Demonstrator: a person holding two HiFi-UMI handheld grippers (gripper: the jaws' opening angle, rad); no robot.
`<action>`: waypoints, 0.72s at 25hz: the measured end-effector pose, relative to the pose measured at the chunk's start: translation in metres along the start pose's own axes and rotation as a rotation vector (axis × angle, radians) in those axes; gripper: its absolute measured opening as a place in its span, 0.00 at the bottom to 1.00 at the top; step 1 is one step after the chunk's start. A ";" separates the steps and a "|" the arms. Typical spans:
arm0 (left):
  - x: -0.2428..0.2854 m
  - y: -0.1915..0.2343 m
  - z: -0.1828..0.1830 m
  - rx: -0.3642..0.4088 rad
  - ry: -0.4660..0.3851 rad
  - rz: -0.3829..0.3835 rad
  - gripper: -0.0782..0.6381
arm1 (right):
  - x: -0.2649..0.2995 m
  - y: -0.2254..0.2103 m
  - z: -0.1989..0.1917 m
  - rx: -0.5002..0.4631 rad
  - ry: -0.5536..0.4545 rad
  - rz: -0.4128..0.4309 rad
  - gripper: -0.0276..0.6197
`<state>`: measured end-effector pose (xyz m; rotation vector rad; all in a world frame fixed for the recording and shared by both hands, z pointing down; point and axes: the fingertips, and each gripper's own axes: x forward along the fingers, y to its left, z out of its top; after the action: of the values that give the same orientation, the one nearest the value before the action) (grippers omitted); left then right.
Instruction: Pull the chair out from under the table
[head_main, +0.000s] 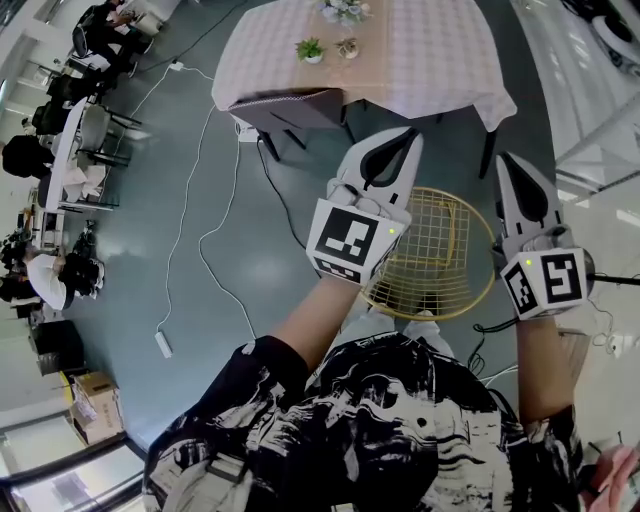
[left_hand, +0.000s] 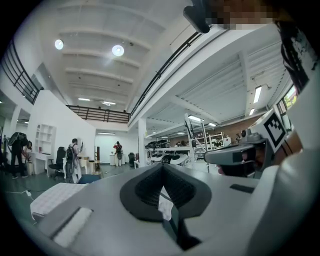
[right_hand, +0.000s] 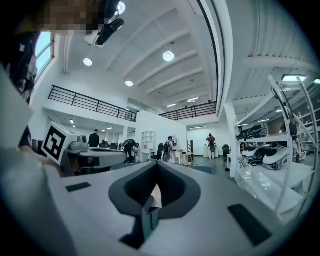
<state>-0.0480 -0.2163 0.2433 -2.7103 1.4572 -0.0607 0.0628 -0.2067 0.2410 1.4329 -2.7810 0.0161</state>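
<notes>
**— Where's the chair now?**

— The round gold wire chair (head_main: 440, 250) stands on the grey-green floor (head_main: 230, 280). It is out from beneath the table (head_main: 440, 60) with the pink-and-white checked cloth, off its near edge towards the right corner. From my head it shows below and between my two grippers.

**— And your grippers?**

— My left gripper (head_main: 405, 140) has its white jaws pressed together, tips meeting, with nothing between them. Its own view shows the same closed point (left_hand: 162, 166) against the open hall. My right gripper (head_main: 503, 160) is also closed and empty (right_hand: 156, 163). Both are held up off the chair and point level, touching nothing.

**— Anything else by the table?**

— A dark grey chair (head_main: 290, 108) is tucked in at the near-left corner, its seat partly under the cloth. Two small potted plants (head_main: 310, 49) sit side by side on the table towards its left edge. A white cable (head_main: 185, 230) snakes across the floor to a white power strip (head_main: 163, 344), well apart from the wire chair. People sit at desks along the far left of the hall.
</notes>
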 end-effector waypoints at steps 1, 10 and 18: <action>0.001 0.000 0.000 0.001 0.002 -0.001 0.11 | 0.000 0.000 -0.001 -0.003 0.003 0.000 0.05; -0.001 -0.001 -0.004 -0.002 0.010 -0.006 0.11 | 0.001 0.002 0.000 -0.013 0.006 -0.002 0.05; -0.002 -0.005 -0.003 0.004 0.016 -0.009 0.11 | -0.003 0.003 -0.002 -0.017 0.006 -0.002 0.04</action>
<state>-0.0455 -0.2122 0.2468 -2.7192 1.4471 -0.0859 0.0619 -0.2020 0.2425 1.4290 -2.7679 -0.0034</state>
